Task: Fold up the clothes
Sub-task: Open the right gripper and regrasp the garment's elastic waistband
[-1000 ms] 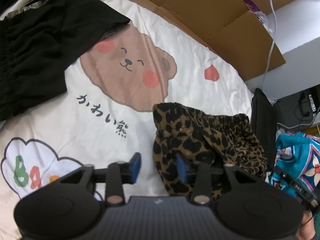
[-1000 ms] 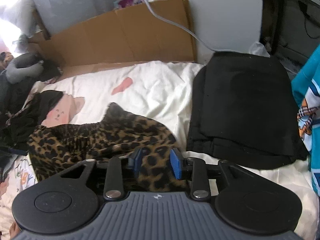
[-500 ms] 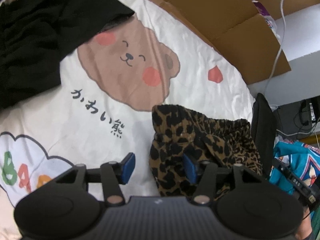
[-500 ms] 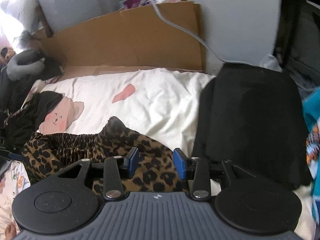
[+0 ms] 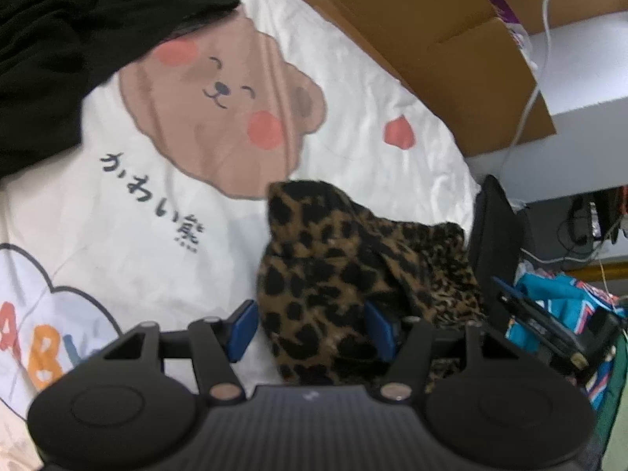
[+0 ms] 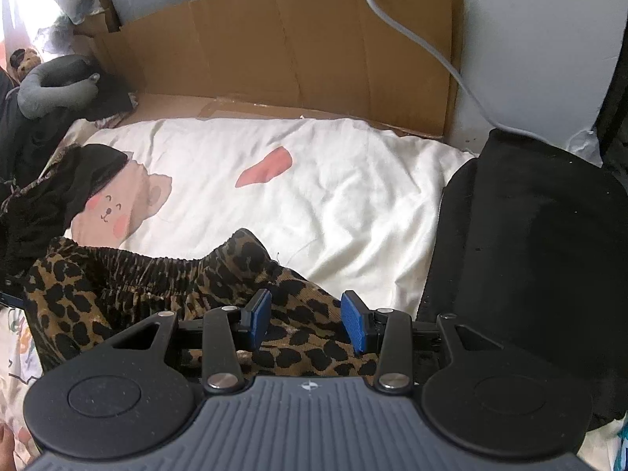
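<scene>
Your left gripper (image 5: 312,331) jaws are opening over the leopard-print garment (image 5: 353,274), pads apparently clear of it. Right gripper (image 6: 306,324) is spread above the same cloth, gripping nothing.

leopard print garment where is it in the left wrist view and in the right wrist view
Left wrist view: the leopard print garment lies lower centre to right, bunched on the white bedsheet, just ahead of the gripper.
Right wrist view: it runs from the left edge to lower centre, elastic waistband on its far side.
Shared landmark: the bear face print, beyond the garment in both.
</scene>
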Tool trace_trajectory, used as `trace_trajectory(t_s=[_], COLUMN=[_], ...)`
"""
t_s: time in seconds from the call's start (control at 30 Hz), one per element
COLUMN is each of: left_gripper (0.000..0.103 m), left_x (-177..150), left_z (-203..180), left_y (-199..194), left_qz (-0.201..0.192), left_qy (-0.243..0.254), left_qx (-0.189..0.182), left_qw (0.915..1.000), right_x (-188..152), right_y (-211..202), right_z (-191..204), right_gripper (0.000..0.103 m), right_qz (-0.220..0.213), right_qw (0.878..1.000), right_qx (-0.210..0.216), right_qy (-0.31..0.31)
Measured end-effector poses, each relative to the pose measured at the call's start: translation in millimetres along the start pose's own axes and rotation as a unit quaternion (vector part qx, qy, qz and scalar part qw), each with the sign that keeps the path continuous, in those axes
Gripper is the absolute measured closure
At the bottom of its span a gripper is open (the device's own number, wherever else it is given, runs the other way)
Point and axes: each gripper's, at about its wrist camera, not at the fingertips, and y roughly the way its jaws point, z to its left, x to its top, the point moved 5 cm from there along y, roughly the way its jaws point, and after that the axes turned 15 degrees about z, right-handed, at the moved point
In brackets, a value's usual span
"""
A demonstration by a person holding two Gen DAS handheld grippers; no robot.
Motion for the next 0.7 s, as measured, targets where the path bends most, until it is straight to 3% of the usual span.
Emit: trace_trajectory(t_s=[0.17, 0.43, 0.7], left_gripper=[0.041, 0.047, 0.090], left_x=[2, 22, 18], left_z=[-19, -1, 18], left_y=[7, 33, 38], left_qz=[0.000, 0.009, 0.016], left_qy=[0.050, 0.006, -0.006], left_qx=[0.058, 0.073, 0.072], left_qw=[0.9971, 0.9973, 0.9973], right_x=[3, 15, 21], right_y=[8, 22, 40], right_z=[-4, -9, 5], right_gripper=[0.056, 0.056, 0.056], right_qz=[0.004, 0.005, 0.029], right_qw=[1.000, 1.000, 0.998], right_qx=[0.001, 0.002, 0.006], right_qy=[0.002, 0.004, -0.053])
